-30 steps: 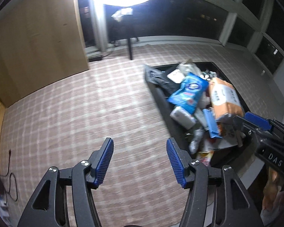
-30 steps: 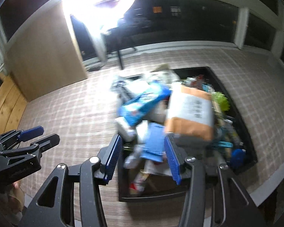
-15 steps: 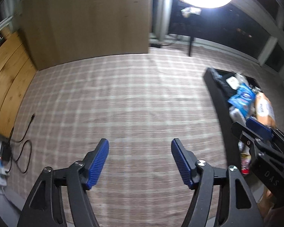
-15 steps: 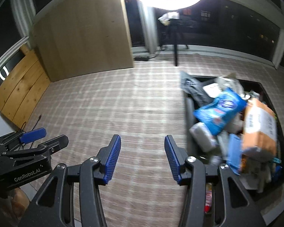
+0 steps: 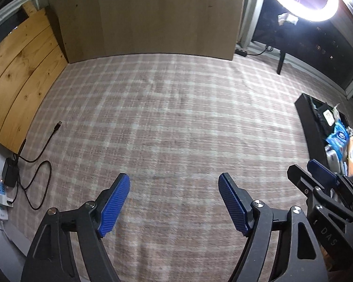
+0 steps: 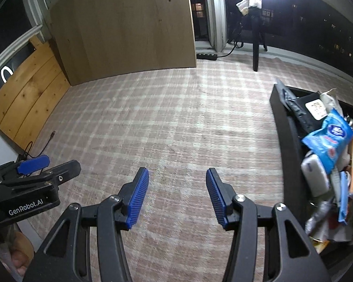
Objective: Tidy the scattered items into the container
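The black container (image 6: 285, 127) at the right is seen heaped with packets, a blue wipes pack (image 6: 329, 138) on top. No loose item is visible on the checked carpet (image 5: 176, 122). The left gripper (image 5: 174, 202) is opening, empty; the right gripper (image 6: 177, 197) is held open, empty. The tidying is judged nearly complete.

Bare carpet (image 5: 176, 122) lies wide and free ahead. The heaped black bin (image 6: 285, 145) blocks the right; a cable (image 5: 38, 159) and wooden boards (image 5: 21, 80) edge the left.
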The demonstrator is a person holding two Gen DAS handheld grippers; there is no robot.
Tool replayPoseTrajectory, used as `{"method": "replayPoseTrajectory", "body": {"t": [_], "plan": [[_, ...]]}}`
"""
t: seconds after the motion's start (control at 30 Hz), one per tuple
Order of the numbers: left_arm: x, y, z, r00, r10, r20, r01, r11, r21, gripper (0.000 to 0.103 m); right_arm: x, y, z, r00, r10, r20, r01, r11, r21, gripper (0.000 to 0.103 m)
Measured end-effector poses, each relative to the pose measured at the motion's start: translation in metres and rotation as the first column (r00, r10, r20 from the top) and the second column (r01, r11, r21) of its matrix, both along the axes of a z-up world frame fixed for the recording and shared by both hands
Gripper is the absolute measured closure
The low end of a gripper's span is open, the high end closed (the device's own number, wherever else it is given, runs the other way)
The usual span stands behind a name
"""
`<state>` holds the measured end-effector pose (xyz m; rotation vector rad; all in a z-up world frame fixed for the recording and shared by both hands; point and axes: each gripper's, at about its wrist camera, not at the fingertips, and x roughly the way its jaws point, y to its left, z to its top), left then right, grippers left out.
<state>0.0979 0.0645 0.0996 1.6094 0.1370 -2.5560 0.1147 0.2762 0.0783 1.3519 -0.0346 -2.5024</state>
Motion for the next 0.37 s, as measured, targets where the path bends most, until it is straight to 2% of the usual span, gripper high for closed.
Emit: {"method": "replayPoseTrajectory", "body": {"t": [0.37], "plan": [[-0.026, -0.018, -0.039, 0.999, -0.035, 0.021, 0.034, 0.999, 0.015, 0.026, -0.026, -0.025, -0.031, 1.000, -0.023, 0.010, 0.023, 1.000, 0.019, 0.053]]}}
